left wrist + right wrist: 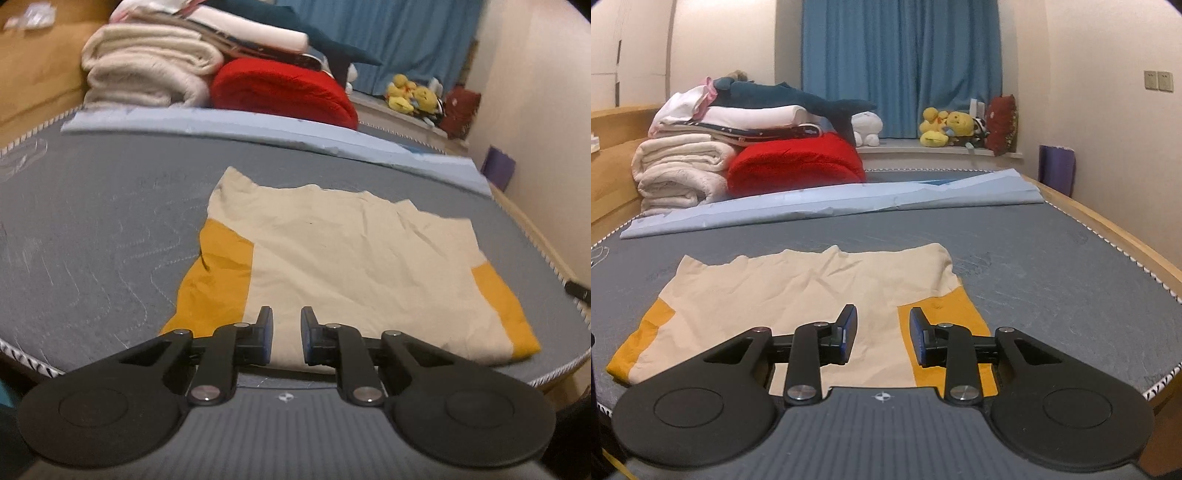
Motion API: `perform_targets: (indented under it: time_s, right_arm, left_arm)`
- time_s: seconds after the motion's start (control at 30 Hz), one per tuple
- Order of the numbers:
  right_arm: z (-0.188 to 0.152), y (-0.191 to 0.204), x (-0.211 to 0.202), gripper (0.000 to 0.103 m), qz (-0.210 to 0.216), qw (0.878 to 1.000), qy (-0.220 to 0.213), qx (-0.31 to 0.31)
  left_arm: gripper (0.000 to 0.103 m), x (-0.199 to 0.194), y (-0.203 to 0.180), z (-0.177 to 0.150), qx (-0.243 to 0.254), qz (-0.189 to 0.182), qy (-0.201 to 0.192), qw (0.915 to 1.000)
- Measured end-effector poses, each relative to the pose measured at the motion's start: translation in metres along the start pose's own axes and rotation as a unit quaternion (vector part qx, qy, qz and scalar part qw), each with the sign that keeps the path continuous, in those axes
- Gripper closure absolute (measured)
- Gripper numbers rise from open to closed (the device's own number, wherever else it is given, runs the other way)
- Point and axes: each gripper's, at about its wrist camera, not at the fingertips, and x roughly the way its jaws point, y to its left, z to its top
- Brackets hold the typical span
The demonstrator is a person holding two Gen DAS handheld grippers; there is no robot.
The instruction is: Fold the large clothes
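A cream garment with mustard-yellow side panels [343, 254] lies flat, partly folded, on the grey mattress [92, 229]. It also shows in the right wrist view [798, 288]. My left gripper [287, 332] is open and empty, hovering over the garment's near edge close to its left yellow panel. My right gripper [882, 334] is open and empty, over the near edge by the right yellow panel [942, 310]. Neither gripper touches the cloth as far as I can see.
A light blue folded sheet [831, 206] lies across the mattress behind the garment. Stacked cream blankets [679, 173], a red blanket [798, 162] and a blue shark plush [798, 99] sit at the far left. Plush toys [945, 127] line the window ledge. The wooden bed frame [1108, 225] runs along the right.
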Motion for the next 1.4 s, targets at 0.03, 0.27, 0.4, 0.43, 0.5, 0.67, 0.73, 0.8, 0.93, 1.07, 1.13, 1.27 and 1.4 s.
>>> perform_targets:
  time_s: [0.03, 0.27, 0.4, 0.43, 0.5, 0.67, 0.73, 0.8, 0.93, 1.07, 1.13, 1.27, 1.4]
  right_arm:
    - [0.0, 0.003, 0.002, 0.071, 0.001, 1.0, -0.001, -0.003]
    - [-0.002, 0.011, 0.017, 0.071, 0.013, 1.0, 0.019, 0.002]
    - [0.0, 0.011, 0.025, 0.071, 0.02, 0.999, 0.026, 0.012]
    - [-0.001, 0.011, 0.026, 0.071, 0.02, 0.999, 0.027, 0.01]
    - [-0.005, 0.01, 0.027, 0.071, 0.021, 0.999, 0.032, 0.013]
    - [-0.008, 0.009, 0.029, 0.071, 0.027, 0.999, 0.044, 0.002]
    - [-0.012, 0.01, 0.03, 0.071, 0.027, 0.998, 0.049, -0.009]
    - [-0.014, 0.011, 0.03, 0.071, 0.032, 0.998, 0.053, -0.014]
    - [-0.016, 0.014, 0.03, 0.071, 0.041, 0.997, 0.058, -0.019]
    - [-0.017, 0.02, 0.03, 0.071, 0.052, 0.997, 0.061, -0.023]
    - [-0.018, 0.024, 0.03, 0.071, 0.058, 0.996, 0.063, -0.028]
    - [-0.019, 0.035, 0.032, 0.071, 0.065, 0.995, 0.068, -0.039]
    - [-0.018, 0.048, 0.034, 0.071, 0.073, 0.994, 0.071, -0.046]
  left_arm:
    - [0.086, 0.004, 0.007, -0.003, -0.013, -0.008, 0.003, 0.9999]
    - [0.068, 0.053, 0.052, -0.018, -0.168, -0.041, 0.071, 0.9823]
    - [0.063, 0.079, 0.068, -0.026, -0.242, -0.041, 0.103, 0.964]
    - [0.057, 0.085, 0.071, -0.029, -0.257, -0.043, 0.109, 0.9592]
    - [0.049, 0.096, 0.077, -0.035, -0.288, -0.044, 0.123, 0.9486]
    - [0.046, 0.114, 0.091, -0.047, -0.349, -0.045, 0.123, 0.9281]
    - [0.046, 0.118, 0.096, -0.047, -0.37, -0.044, 0.11, 0.9215]
    - [0.045, 0.122, 0.102, -0.046, -0.389, -0.043, 0.097, 0.9152]
    - [0.045, 0.131, 0.11, -0.048, -0.419, -0.049, 0.072, 0.9039]
    - [0.045, 0.141, 0.108, -0.045, -0.421, -0.05, 0.046, 0.9046]
    - [0.045, 0.146, 0.106, -0.045, -0.425, -0.051, 0.032, 0.9032]
    - [0.069, 0.154, 0.102, -0.041, -0.419, -0.05, 0.021, 0.9065]
    - [0.087, 0.151, 0.095, -0.026, -0.382, -0.052, 0.014, 0.9224]
